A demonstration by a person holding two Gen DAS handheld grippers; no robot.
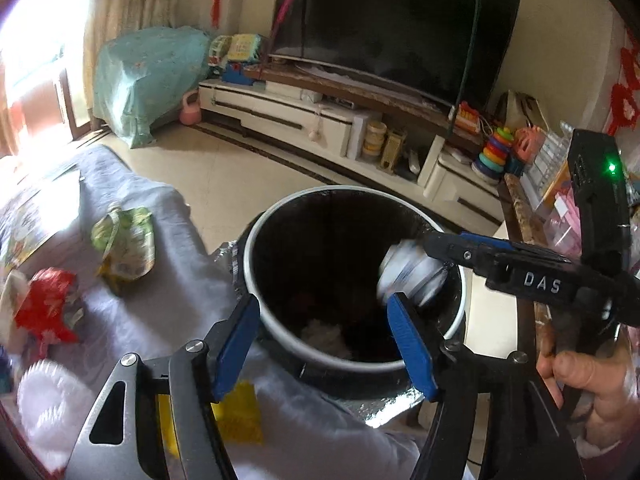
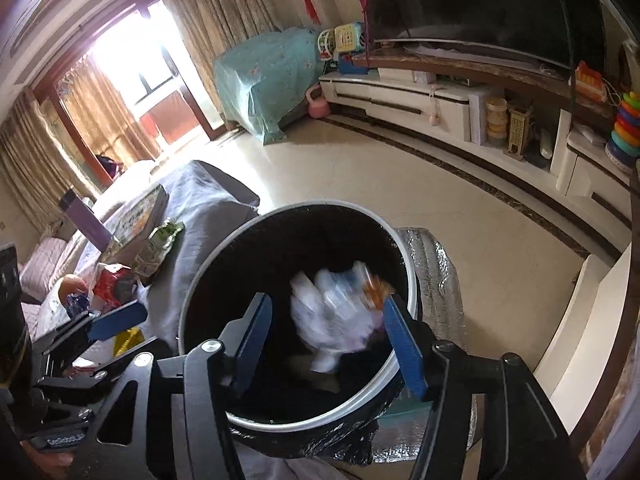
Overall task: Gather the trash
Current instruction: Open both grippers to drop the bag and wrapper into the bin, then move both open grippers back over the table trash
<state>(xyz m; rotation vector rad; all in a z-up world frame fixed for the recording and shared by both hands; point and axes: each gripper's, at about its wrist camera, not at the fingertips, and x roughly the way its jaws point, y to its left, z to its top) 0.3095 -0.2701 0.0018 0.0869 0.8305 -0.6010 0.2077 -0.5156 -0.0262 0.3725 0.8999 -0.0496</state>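
A round bin (image 1: 332, 191) with a white rim and black liner stands on the grey-clothed table. My left gripper (image 1: 324, 344) hangs open over its near rim, with nothing between the jaws. My right gripper (image 2: 328, 344) is open above the bin (image 2: 332, 203). A motion-blurred white packet (image 2: 336, 312) lies in the gap, clear of the left pad and close to the right one. In the left wrist view that packet (image 1: 404, 276) shows just under the right gripper's fingers (image 1: 444, 245). A green packet (image 1: 124, 240), a red wrapper (image 1: 48, 308) and a yellow scrap (image 1: 240, 412) lie on the cloth.
Silver foil (image 2: 436, 276) lies under the bin. Left of the bin the grey cloth (image 1: 168, 280) also carries a book, a purple bottle (image 2: 84, 216) and an orange fruit (image 2: 70, 284). A hand (image 1: 588, 376) grips the right tool. Beyond lie bare floor, a TV stand (image 1: 304, 120) and toys.
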